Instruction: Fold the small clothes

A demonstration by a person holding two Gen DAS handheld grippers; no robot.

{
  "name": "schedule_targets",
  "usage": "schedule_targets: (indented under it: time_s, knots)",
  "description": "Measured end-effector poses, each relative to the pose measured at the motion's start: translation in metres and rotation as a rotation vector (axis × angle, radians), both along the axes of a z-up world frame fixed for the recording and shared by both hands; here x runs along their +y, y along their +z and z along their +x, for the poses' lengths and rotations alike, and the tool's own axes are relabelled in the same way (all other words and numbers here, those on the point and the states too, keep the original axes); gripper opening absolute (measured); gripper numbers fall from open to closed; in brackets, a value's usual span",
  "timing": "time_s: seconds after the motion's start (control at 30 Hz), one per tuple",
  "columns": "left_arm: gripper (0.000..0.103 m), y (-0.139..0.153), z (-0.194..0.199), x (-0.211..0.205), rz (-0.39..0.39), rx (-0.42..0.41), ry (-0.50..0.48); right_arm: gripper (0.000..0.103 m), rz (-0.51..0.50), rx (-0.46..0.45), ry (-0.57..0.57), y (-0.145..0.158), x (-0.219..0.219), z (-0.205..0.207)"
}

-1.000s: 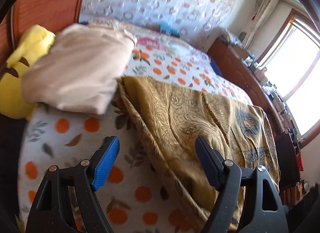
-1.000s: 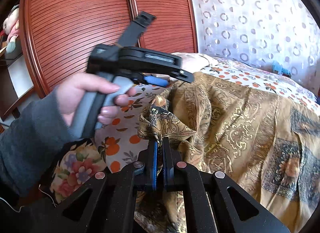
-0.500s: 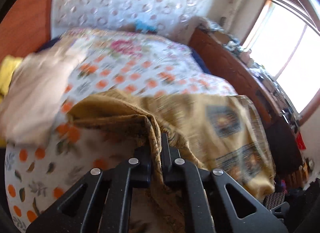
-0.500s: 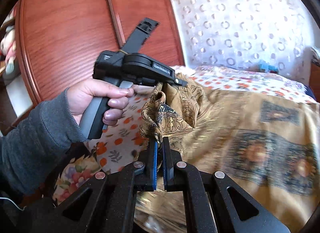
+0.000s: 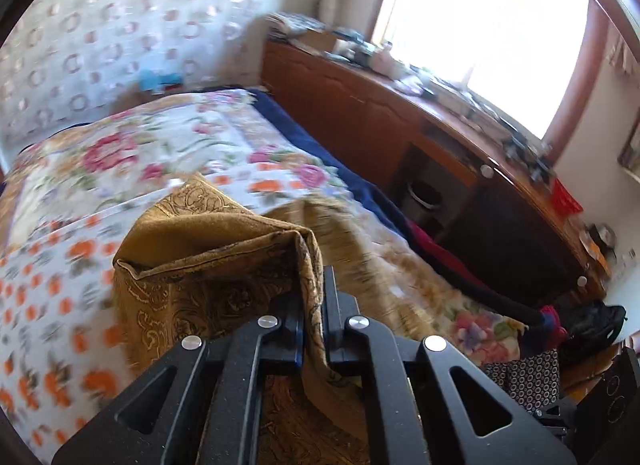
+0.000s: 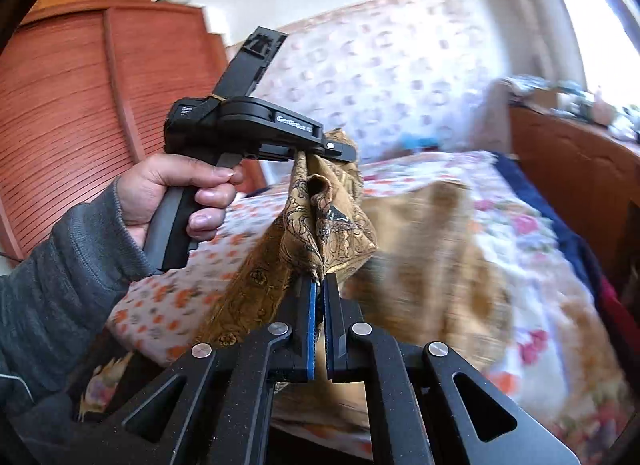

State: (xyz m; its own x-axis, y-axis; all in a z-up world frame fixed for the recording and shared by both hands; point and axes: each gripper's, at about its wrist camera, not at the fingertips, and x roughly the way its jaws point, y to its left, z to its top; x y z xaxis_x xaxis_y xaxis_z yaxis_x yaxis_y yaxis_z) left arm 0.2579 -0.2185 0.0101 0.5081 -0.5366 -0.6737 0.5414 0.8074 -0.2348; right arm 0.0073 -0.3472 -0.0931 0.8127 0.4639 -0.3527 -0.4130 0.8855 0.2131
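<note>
A gold-brown paisley cloth is lifted off the bed by one edge and drapes down over the mattress. My left gripper is shut on a fold of it, with fabric pinched between the jaws. In the right wrist view my right gripper is shut on another corner of the same cloth. There the left gripper shows side-on just above and behind, held by a hand in a grey sleeve, clamping the cloth's upper edge. The two grips are close together.
The bed carries a white cover with orange dots and pink flowers. A wooden sideboard with clutter runs under the window on the right. A reddish slatted wardrobe stands left. A dark bag lies on the floor.
The left gripper went from open above the bed to shut on the cloth, then swung right and up. Both grippers lifted the cloth's edge and turned toward the window side.
</note>
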Motion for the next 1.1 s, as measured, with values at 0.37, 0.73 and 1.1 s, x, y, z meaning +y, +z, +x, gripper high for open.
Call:
schedule_targets:
  time_s: [0.37,0.73,1.1]
  knots:
    - [0.036,-0.008,0.002,-0.069,0.090,0.007,-0.074,0.002,-0.016,0.087,-0.159,-0.018,-0.042,-0.012]
    - [0.074,0.014,-0.030,-0.015,0.064,-0.094,-0.052,0.010,-0.067,0.165,-0.235,0.001,-0.039,0.005]
    - [0.074,-0.039,-0.046,0.064,0.105,-0.042,0.045,0.059,-0.167,0.093,-0.272,0.042,-0.032,0.043]
